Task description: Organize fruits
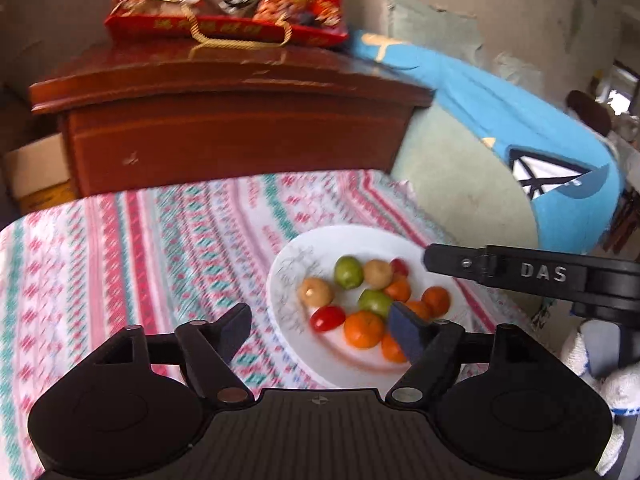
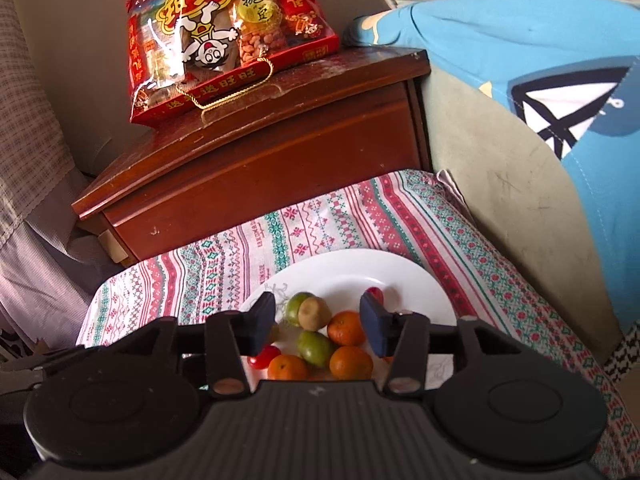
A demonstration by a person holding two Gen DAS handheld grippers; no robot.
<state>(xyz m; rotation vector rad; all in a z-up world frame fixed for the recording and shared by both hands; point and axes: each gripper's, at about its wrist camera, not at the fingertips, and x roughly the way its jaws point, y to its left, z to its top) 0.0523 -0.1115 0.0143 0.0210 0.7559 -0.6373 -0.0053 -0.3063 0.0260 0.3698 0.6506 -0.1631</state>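
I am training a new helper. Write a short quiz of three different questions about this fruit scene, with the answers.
1. True or false: all fruit lies on the white plate.
2. What does the left tool hold?
A) an orange
B) a tomato
C) nothing
3. Fill in: the red snack bag stands on the wooden ____.

Key:
1. True.
2. C; its fingers stand apart with nothing between them, and the right tool is empty too.
3. Cabinet, behind the patterned cloth.
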